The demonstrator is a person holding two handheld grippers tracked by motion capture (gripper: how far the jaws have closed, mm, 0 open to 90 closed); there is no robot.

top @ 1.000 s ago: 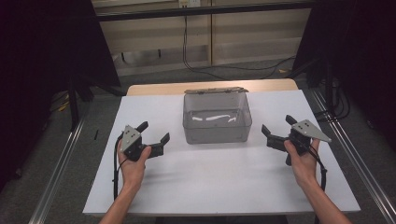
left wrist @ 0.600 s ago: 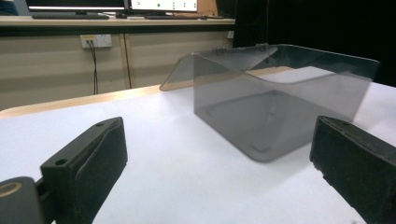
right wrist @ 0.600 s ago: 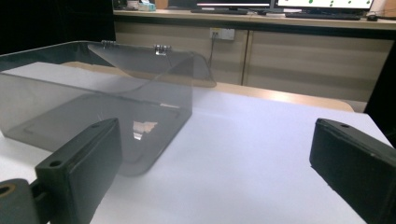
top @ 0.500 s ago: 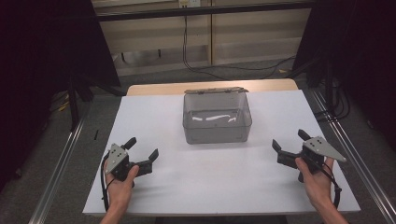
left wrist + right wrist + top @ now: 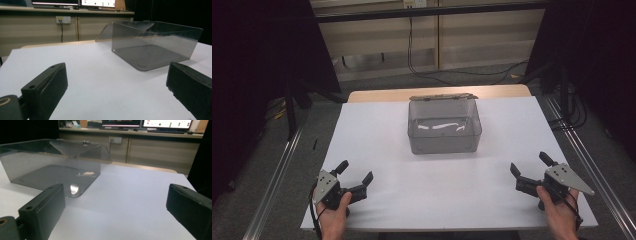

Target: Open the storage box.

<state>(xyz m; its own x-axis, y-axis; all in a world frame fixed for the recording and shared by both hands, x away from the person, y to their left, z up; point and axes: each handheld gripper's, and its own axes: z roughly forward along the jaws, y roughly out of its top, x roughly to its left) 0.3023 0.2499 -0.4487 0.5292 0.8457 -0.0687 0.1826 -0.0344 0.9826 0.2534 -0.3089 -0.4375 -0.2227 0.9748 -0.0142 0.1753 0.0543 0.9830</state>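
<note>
box: clear smoky plastic box [image 5: 444, 127], rectangular, rounded corners, lid hinged open at the back; sits centre of frame on the table, well apart from both grippers
table: flat matte white top [image 5: 377, 130], wood edge along the far side
left gripper: [image 5: 355, 178] lower left of frame, black jaws spread apart, holding nothing
right gripper: [image 5: 528, 167] lower right of frame, jaws spread apart, holding nothing, grey three-cornered plate on top
gripper views: wall socket [image 5: 63, 19] and monitors behind the table; box floor bare
</note>
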